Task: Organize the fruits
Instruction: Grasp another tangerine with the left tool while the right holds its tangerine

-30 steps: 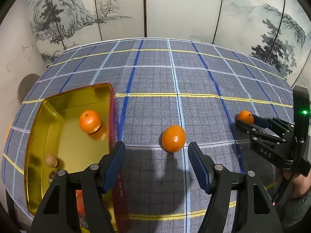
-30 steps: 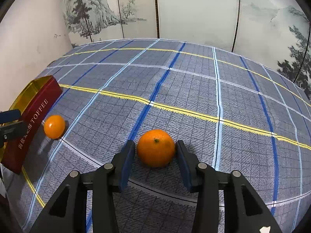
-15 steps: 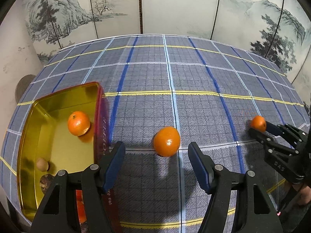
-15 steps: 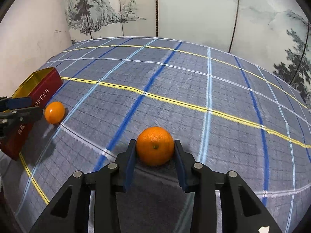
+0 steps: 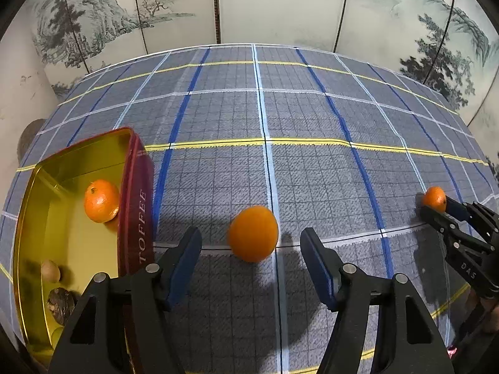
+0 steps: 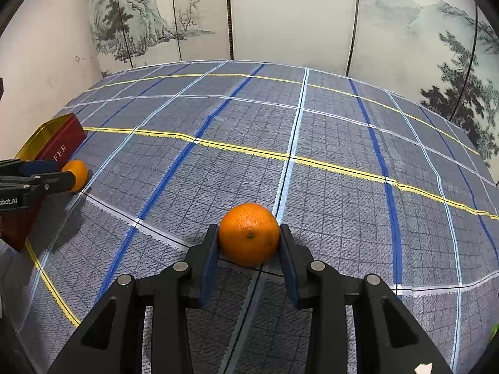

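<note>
My left tool [image 5: 251, 257] stands apart, an orange [image 5: 253, 233] dead ahead between its pads – untouched, just right of the tin [image 5: 137, 205] near the tabletop's left edge; right tool [image 6: 248, 254] clamps another orange [image 6: 249, 233].

1. One orange [image 6: 249, 233] is round and bumpy, with a small dark dot facing us. It sits squeezed between two blue pads.
2. A second orange [image 5: 253, 233] is smooth and lies alone on the cloth, just beside the tin [image 5: 137, 193].
3. A third orange [image 5: 101, 200] lies inside the tin, against its red side wall.
4. The tin is red outside, gold inside, open on top, with "TOFFEE" on its side.
</note>
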The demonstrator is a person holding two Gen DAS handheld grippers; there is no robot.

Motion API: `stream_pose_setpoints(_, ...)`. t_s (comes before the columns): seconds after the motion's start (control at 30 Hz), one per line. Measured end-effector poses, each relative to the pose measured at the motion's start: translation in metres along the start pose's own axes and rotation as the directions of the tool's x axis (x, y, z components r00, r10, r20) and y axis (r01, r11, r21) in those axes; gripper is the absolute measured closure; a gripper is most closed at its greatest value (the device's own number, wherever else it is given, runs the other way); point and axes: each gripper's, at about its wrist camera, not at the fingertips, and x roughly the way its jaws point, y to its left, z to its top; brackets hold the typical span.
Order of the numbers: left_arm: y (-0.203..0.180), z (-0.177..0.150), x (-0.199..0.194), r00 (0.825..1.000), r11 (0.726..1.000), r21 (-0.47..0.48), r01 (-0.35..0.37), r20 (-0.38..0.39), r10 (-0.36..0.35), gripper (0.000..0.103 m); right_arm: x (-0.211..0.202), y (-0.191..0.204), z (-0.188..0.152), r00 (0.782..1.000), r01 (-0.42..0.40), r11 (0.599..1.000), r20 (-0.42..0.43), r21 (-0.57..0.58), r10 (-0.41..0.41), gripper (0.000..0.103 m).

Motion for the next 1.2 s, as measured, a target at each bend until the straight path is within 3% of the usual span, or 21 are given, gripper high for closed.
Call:
stream_pose_setpoints(0.2,-0.005,0.002,0.009,1.000,1.000,0.026,-0.006,-0.006,0.006,0.045,0.000,0.001,0.000,1.000,-0.002,1.000,-0.001,0.005,0.002,0.068)
stream_pose_setpoints(0.47,-0.004,0.002,0.019,0.999,1.000,0.014,0.015,-0.029,-0.014,0.067,0.001,0.003,0.001,1.000,-0.006,1.000,-0.002,0.014,0.006,0.068)
stream_pose_setpoints(1.2,0.005,-0.013,-0.029,0.999,0.999,-0.024,0.031,0.030,-0.030,0.069,0.001,0.001,0.000,1.000,-0.005,1.000,-0.003,0.024,0.005,0.068)
